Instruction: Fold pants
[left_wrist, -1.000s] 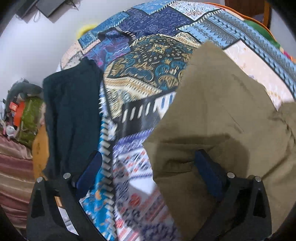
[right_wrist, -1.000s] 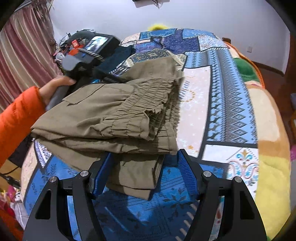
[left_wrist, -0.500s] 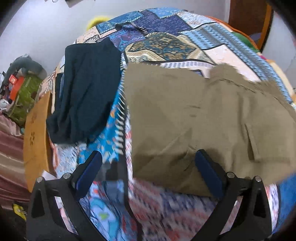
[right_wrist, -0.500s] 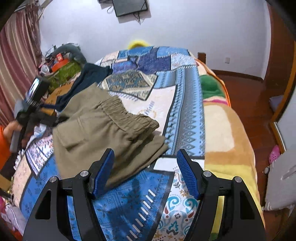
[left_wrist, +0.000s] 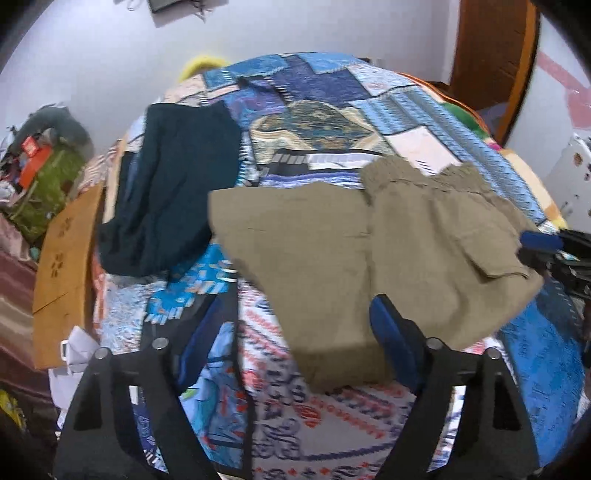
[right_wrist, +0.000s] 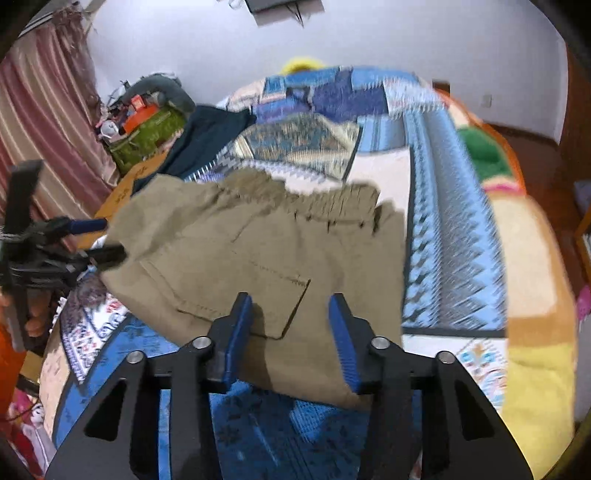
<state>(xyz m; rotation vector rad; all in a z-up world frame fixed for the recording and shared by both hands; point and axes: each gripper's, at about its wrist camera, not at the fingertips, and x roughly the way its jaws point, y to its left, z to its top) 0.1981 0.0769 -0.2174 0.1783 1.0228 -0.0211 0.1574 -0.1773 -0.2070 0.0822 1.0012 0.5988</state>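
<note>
A: Left wrist view is showing the olive cargo pants (left_wrist: 354, 266) lying folded on the patchwork bedspread (left_wrist: 325, 92). Which way is the bundle running?

B: Its long axis is running side to side across the bed in that view, with the gathered waistband (left_wrist: 424, 177) sitting at the far right and pointing toward the head of the bed. A flapped cargo pocket (left_wrist: 495, 258) is facing up on the right half.

A: And the left gripper (left_wrist: 291, 332)?

B: Its jaws are standing wide apart and gripping nothing. The right blue pad is sitting over the near edge of the pants; I cannot tell whether it is touching the cloth.

A: What is the right wrist view adding?

B: It is showing the waistband (right_wrist: 303, 199) as a ruffled elastic strip stretching across the far edge, and a stitched pocket (right_wrist: 258, 288) just ahead of the right gripper (right_wrist: 291, 325). That gripper's jaws are standing parted, narrower than the left's, over the near edge of the pants and closed on nothing. The left gripper (right_wrist: 96, 240) is appearing at the pants' left edge.

A: And only the left view?

B: It is showing the whole of a dark teal garment (left_wrist: 173, 192) lying beside the pants, plus a cardboard sheet (left_wrist: 66, 266) at the bed's edge.
</note>
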